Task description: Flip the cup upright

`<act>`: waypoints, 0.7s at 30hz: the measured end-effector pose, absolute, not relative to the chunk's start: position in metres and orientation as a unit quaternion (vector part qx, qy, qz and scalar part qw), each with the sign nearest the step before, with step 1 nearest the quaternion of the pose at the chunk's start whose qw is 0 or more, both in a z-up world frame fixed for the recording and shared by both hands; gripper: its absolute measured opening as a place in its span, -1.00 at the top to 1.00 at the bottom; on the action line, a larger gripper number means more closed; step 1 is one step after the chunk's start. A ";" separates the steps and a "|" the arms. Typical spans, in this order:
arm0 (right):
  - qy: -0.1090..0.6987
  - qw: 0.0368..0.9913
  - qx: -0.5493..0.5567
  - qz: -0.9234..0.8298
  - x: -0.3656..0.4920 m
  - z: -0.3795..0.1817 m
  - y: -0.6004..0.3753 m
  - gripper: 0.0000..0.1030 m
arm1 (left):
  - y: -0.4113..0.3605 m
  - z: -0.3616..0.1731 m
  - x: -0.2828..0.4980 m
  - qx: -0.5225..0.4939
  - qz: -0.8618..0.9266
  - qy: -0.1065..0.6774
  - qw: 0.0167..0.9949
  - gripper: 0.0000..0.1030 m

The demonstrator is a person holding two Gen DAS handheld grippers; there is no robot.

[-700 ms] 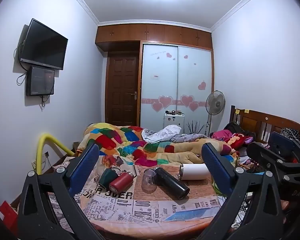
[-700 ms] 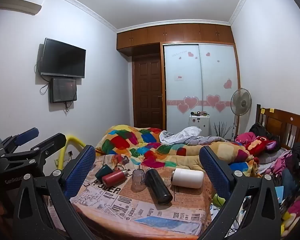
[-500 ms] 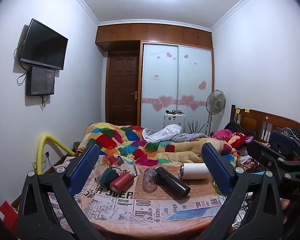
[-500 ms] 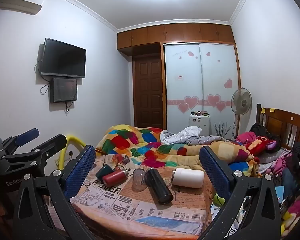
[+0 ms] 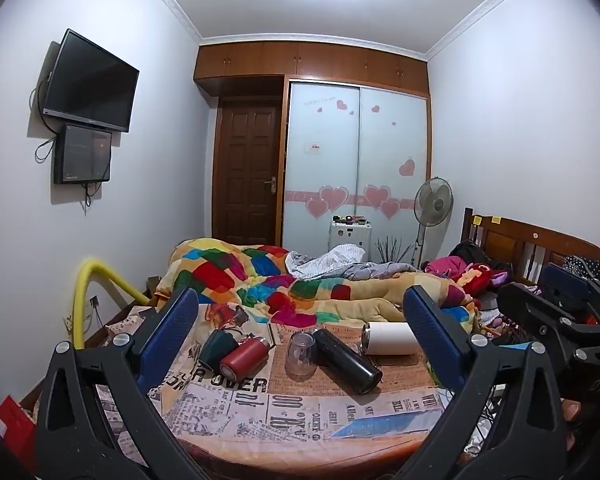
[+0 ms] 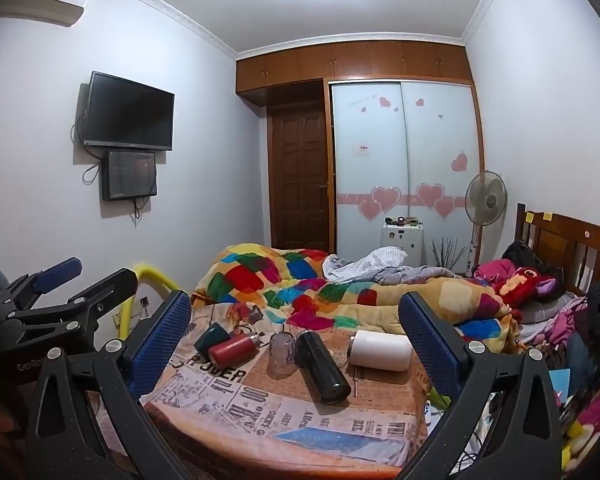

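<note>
Both hand-held grippers hung back from the bench point(image 5: 236, 412), well short of anything on it. The left hand-held gripper point(image 5: 300, 330) had its blue-padded fingers point(image 5: 168, 336) spread wide with nothing between them, and the right hand-held gripper point(image 6: 296, 330) was likewise spread and held nothing; in the right wrist view the left one also showed at the far left edge, and in the left wrist view the right one showed at the far right. The bench was covered with a newspaper-print cloth point(image 6: 228, 396). On it, near the middle, the clear cup point(image 5: 301, 354) stood upside down, its wider mouth on the cloth. Just beside it on the right lay a black bottle point(image 5: 346, 360) on its side, touching or nearly touching the cup; which, I could not tell. Further right a white tumbler point(image 5: 388, 338) lay on its side. To the left of the cup lay a red bottle point(image 5: 244, 360), and just beside that a dark green cup point(image 5: 218, 346), also tipped over. Behind the bench was a bed with a patchwork quilt point(image 5: 236, 272).
</note>
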State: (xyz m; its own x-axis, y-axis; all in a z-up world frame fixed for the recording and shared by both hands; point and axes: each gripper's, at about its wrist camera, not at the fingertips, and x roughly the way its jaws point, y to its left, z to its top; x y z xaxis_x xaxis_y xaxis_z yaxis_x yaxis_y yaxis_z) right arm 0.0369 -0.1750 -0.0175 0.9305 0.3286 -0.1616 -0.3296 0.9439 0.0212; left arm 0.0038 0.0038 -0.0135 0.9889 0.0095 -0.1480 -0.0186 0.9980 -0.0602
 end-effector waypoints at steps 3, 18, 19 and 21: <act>0.085 0.982 -0.003 0.167 0.038 -0.018 -0.174 -1.00 | 0.004 -0.013 0.006 -0.033 0.008 0.077 0.996 -1.00; 0.088 0.982 -0.003 0.167 0.041 -0.018 -0.174 -1.00 | 0.005 -0.009 0.009 -0.035 0.011 0.079 0.996 -1.00; 0.088 0.982 -0.003 0.168 0.041 -0.018 -0.174 -1.00 | 0.005 -0.009 0.009 -0.034 0.012 0.079 0.996 -1.00; 0.088 0.982 -0.003 0.168 0.041 -0.018 -0.174 -1.00 | 0.007 -0.007 0.010 -0.034 0.013 0.078 0.996 -1.00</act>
State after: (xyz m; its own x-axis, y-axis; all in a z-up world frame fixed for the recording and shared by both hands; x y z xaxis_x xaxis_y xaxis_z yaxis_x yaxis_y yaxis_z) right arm 0.0409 -0.1744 -0.0180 0.9281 0.3293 -0.1736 -0.3305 0.9435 0.0226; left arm 0.0100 0.0067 -0.0072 0.9874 0.0205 -0.1568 -0.0312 0.9973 -0.0658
